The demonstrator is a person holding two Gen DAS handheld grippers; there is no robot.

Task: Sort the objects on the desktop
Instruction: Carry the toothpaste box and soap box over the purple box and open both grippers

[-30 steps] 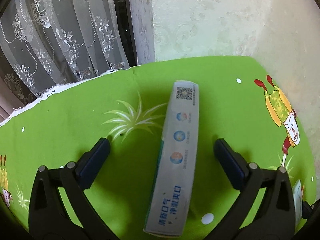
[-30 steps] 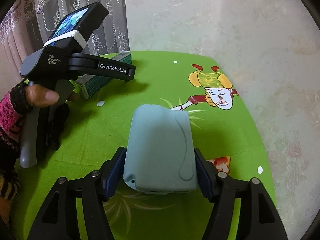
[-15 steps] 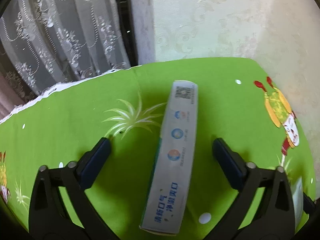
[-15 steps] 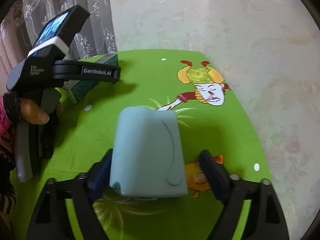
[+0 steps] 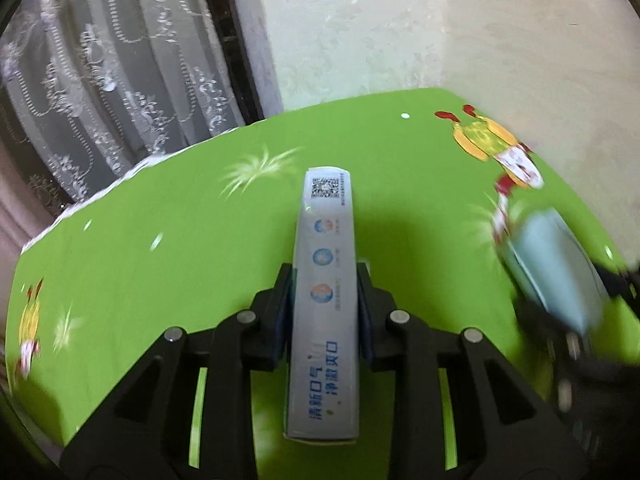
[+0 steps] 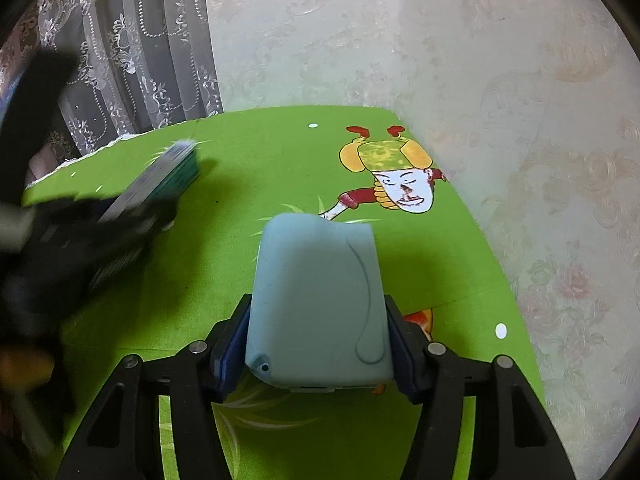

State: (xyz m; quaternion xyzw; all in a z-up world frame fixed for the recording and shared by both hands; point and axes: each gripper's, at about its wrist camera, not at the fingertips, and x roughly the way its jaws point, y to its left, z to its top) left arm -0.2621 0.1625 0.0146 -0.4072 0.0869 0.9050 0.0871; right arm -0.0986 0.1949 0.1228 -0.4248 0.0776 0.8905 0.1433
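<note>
We open on the tabletop [image 6: 280, 160], green cloth with cartoon figures, filling both views and pushed up against a pale patterned wall, lace curtain off to the left side.

Next in size, the pale blue case [image 6: 316, 304]: rounded, matte, with what looks like a port along its near edge. Our right hand-held gripper [image 6: 316, 350] has its pads pressed to both flanks of the case, near the back end, so it is holding it. We judge the case light and fairly stiff, maybe a little rubbery in its skin, so grip should be sure; taking it across its narrower width, as here, looks sensible. Whether it is lifted clear of the cloth we cannot tell.

Then the toothpaste box [image 5: 326, 292], long and slim, standing on its narrow side with a QR code at the far end. Our left hand-held gripper [image 5: 325, 304] is clamped on its two broad faces, around the middle of its length. Thin cardboard, we reckon: light but crushable, so a gentle squeeze, and a mid-length hold keeps it from drooping.

In the left view the case shows blurred at far right; the two items sit well apart.
</note>
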